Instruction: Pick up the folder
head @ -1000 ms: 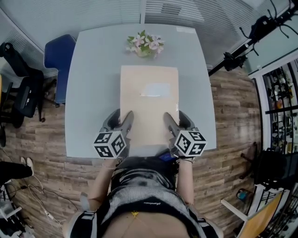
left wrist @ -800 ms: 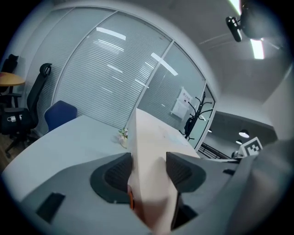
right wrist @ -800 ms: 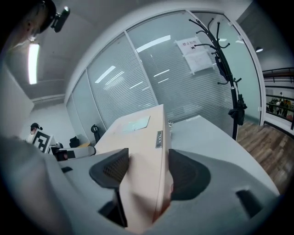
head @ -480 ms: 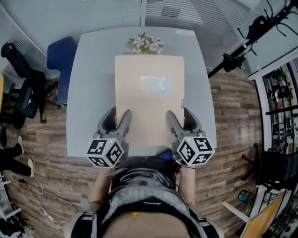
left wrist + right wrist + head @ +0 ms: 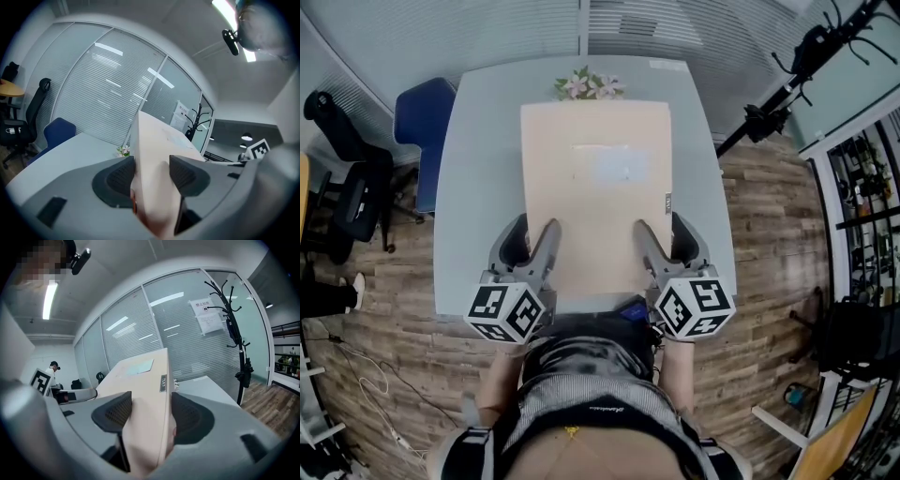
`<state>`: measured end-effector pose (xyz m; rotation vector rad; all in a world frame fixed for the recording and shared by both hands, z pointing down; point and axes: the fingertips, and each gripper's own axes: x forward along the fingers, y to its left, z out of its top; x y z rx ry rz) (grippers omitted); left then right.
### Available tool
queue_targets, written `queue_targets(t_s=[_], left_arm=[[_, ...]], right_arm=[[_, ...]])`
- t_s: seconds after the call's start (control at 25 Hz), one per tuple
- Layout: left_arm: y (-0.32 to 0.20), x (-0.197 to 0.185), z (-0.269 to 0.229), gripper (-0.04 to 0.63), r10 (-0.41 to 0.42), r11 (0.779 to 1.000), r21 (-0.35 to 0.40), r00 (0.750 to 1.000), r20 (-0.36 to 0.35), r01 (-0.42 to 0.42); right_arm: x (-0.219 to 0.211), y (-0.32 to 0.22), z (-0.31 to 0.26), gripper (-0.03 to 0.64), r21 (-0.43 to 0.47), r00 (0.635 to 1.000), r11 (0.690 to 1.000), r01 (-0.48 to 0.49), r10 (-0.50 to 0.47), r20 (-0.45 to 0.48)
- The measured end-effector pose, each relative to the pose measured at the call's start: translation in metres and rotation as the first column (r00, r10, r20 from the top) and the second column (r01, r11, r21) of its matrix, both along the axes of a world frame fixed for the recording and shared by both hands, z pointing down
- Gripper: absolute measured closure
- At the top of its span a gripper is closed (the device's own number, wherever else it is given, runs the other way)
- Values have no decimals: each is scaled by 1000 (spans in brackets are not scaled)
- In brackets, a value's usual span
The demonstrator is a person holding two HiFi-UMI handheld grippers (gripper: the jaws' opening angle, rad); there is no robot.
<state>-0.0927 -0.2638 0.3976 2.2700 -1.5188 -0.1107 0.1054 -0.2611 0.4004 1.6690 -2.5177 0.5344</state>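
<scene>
- Left gripper (image 5: 534, 231) clamps its jaws on the beige folder's (image 5: 595, 187) near-left edge.
- Right gripper (image 5: 661, 228) pinches the near-right edge between its jaws.
- The folder appears to hang clear of the grey table (image 5: 478, 141).

The folder (image 5: 595, 202) is showing a plain pale beige, with a whitish-blue label patch (image 5: 619, 169) sitting toward twelve o'clock of its middle. The left gripper (image 5: 537, 222) and the right gripper (image 5: 660, 221) are showing mid grey, their pads (image 5: 115, 414) darker and cross-hatched. The left cube (image 5: 506, 312) and the right cube (image 5: 694, 307) are carrying black-and-white square patterns. The table (image 5: 478, 187) is appearing pale blue-grey. At twelve o'clock from the folder, the flowers (image 5: 589, 84) are showing pink and white over green. At ten o'clock, a chair (image 5: 417, 117) is showing deep blue. The floor (image 5: 769, 234) is showing brown wood planking.
</scene>
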Motion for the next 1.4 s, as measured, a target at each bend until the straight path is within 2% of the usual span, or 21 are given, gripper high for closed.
queue_targets(t_s=[1.4], left_arm=[[0,-7,-2,367,-5,1000,2,1000,-9,5]], right_arm=[[-7,-1,-3,354,15,1000,1000,-4,5,-26]])
